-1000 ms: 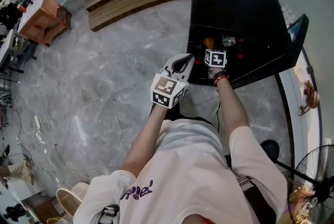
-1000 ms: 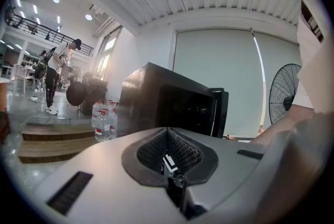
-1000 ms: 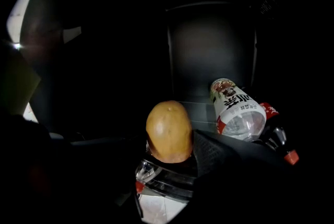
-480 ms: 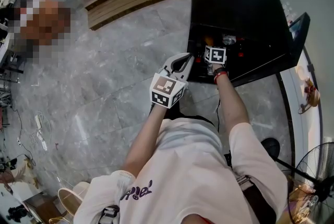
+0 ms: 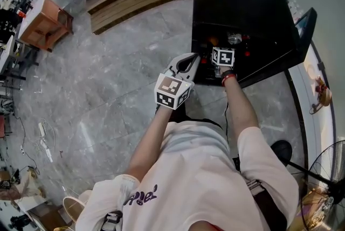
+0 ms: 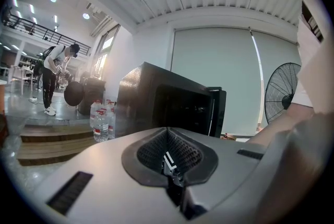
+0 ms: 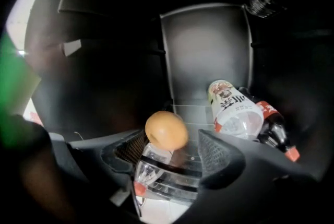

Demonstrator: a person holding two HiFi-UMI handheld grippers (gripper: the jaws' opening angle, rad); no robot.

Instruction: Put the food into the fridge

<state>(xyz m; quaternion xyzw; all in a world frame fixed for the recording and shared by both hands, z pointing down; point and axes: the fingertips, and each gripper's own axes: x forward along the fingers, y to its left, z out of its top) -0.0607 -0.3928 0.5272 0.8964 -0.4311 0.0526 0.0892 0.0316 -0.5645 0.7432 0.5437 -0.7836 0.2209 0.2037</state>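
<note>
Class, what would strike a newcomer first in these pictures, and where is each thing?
The round orange stands out first, bright in the dark fridge, between the right gripper's jaws, which have just been opening and stand apart. Behind it, at the right, lie a clear bottle and a dark bottle. Outside the fridge, the left gripper is shut.

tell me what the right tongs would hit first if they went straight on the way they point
Most likely the round orange food item sitting right between the right tongs, whose jaws have just been opening; how far ahead it sits is hard to judge.
</note>
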